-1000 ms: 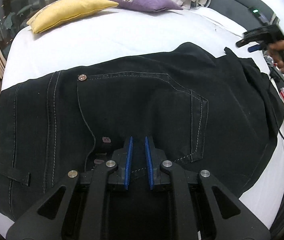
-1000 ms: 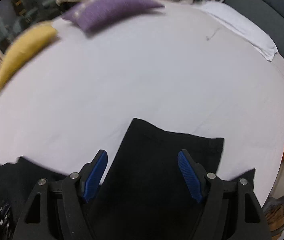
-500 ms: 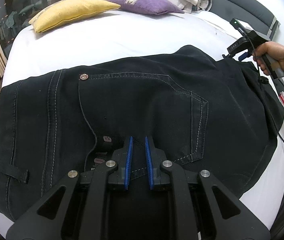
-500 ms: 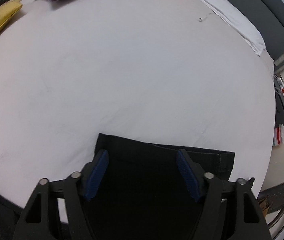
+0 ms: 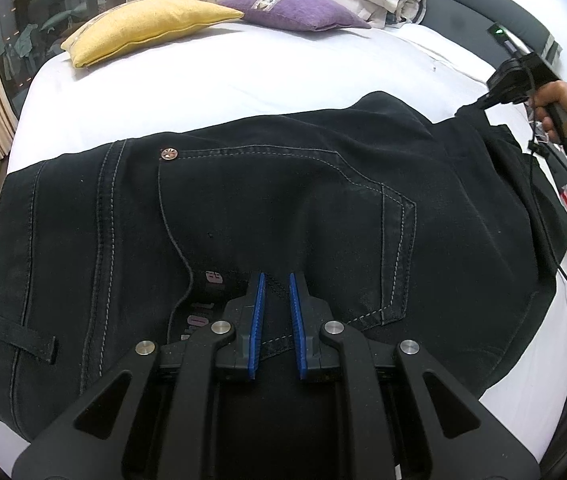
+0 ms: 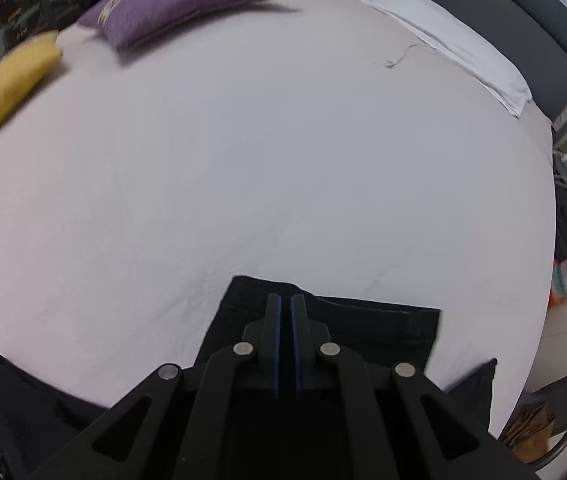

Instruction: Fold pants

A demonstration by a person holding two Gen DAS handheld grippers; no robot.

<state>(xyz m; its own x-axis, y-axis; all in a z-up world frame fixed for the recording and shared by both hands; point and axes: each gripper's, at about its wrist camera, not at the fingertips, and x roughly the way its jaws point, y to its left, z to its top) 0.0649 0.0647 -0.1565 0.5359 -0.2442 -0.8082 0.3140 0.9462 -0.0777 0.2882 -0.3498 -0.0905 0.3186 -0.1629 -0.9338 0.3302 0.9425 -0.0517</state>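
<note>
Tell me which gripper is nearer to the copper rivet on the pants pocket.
Left. The left gripper is clamped on the pants just below the pocket, with the rivet close ahead. The right gripper grips the far leg end, well away from it.

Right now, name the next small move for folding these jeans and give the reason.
Probably lift the right tool and carry the leg hem toward the waistband. Both tools look shut on denim: the left tool pins the black jeans near the back pocket, anchoring that end on the bed.
</note>
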